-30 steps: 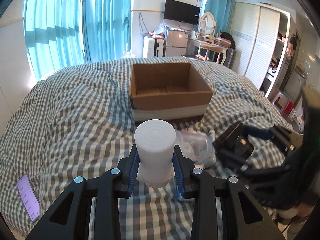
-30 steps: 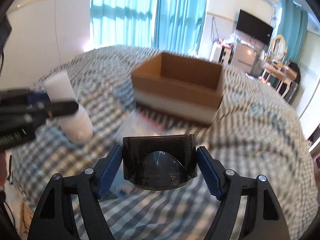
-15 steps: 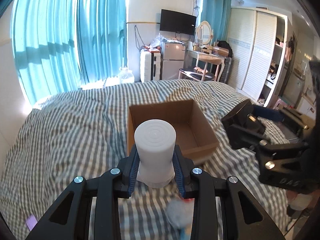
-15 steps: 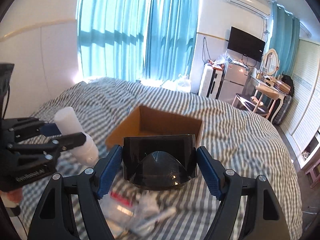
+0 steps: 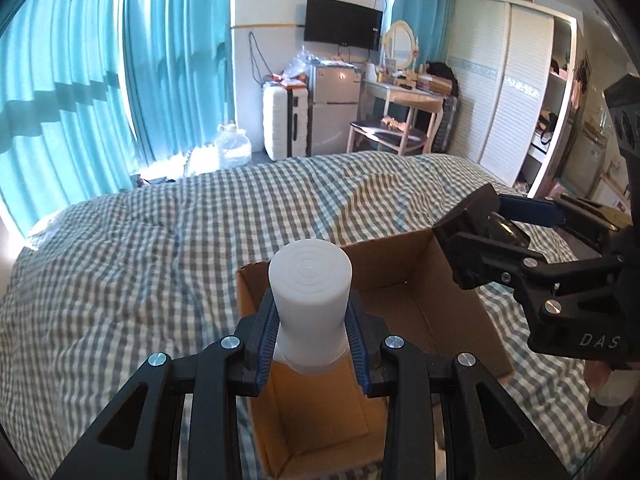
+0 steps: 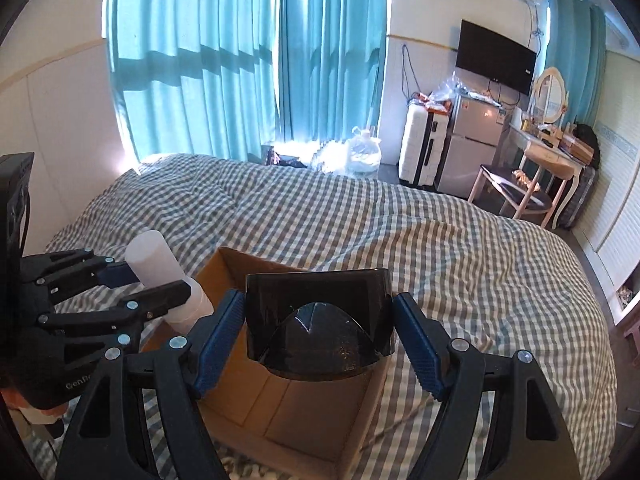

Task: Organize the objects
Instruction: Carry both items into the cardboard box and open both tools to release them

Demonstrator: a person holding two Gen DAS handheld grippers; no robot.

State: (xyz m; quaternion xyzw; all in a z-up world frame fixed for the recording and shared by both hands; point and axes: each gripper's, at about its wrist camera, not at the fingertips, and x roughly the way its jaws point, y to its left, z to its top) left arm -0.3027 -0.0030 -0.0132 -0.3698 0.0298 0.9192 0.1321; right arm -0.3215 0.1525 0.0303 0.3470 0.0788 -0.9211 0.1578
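Note:
My left gripper [image 5: 311, 344] is shut on a white plastic bottle [image 5: 310, 288], cap end forward, hanging over the near left part of an open brown cardboard box [image 5: 424, 312]. My right gripper [image 6: 318, 344] is shut on a dark glossy container [image 6: 318, 312] above the same box [image 6: 296, 408]. In the left wrist view the right gripper [image 5: 496, 240] and its dark container [image 5: 476, 220] hover over the box's right wall. In the right wrist view the left gripper [image 6: 144, 284] holds the white bottle [image 6: 160, 264] over the box's left edge. The box floor looks bare.
The box rests on a bed with a grey-and-white checked cover [image 5: 140, 248]. Teal curtains [image 5: 80, 80] hang behind it. A white suitcase [image 6: 420, 144], a small fridge [image 6: 476, 148], a dressing table with a chair [image 6: 520, 184] and a wardrobe [image 5: 516, 92] line the far wall.
Both grippers have travelled forward across the bed with their loads and now hang over the box, which has come close under them. The clutter on the bed has passed out of view.

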